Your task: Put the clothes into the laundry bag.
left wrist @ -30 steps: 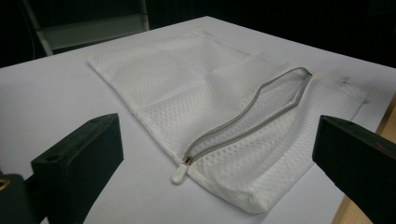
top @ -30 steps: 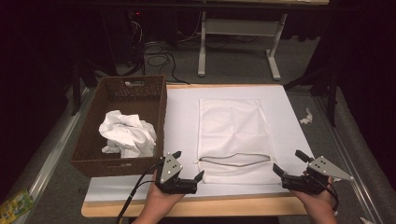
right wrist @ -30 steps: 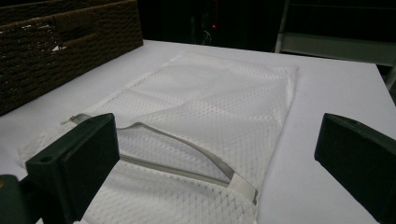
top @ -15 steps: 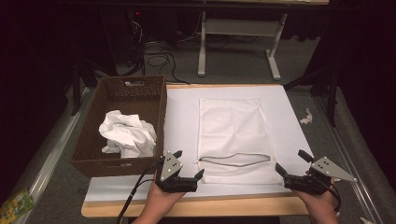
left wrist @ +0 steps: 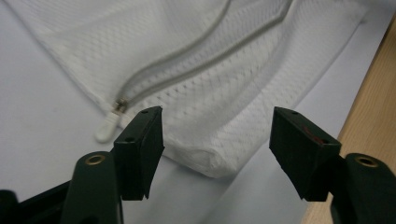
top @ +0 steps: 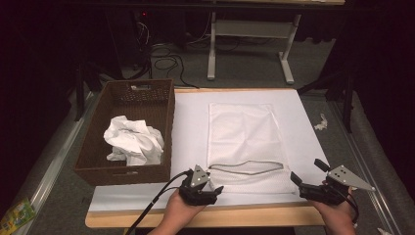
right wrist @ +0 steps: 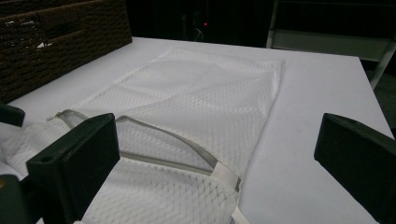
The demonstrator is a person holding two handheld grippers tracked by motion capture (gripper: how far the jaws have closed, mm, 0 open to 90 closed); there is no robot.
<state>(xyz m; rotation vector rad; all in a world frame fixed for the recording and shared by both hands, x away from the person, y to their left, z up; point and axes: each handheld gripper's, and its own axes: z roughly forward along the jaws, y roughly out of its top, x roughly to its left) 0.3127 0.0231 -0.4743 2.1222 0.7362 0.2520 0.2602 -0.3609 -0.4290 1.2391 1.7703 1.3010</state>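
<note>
At 9 o'clock on the counter (top: 147, 203) a brown wicker basket (top: 166, 115) holds a crumpled white cloth (top: 133, 142). Just to its right, at the centre, the white mesh bag (top: 242, 132) lies flat on a white sheet, its zipper (top: 247, 167) partly open and running across the near end.

At 7 o'clock the left gripper (top: 208, 190) sits low over the bag's near left corner (left wrist: 205, 161). Its fingers (left wrist: 140, 140) have just been closing, and that corner lies between them, but the pads do not yet press on it, so they stand released. The zipper pull (left wrist: 105, 130) lies just beside the left finger.

At 5 o'clock the right gripper (top: 309, 177) waits at the bag's near right corner, fingers (right wrist: 79, 158) spread wide and released, the mesh under them.

The step looks like pinching the corner. To do it well, the left fingers should likely sink until the lower pad slides under the fabric, catch both layers below the zipper, and keep clear of the pull. The right gripper should then probably take the opposite corner evenly, so the mouth opens without twisting.
</note>
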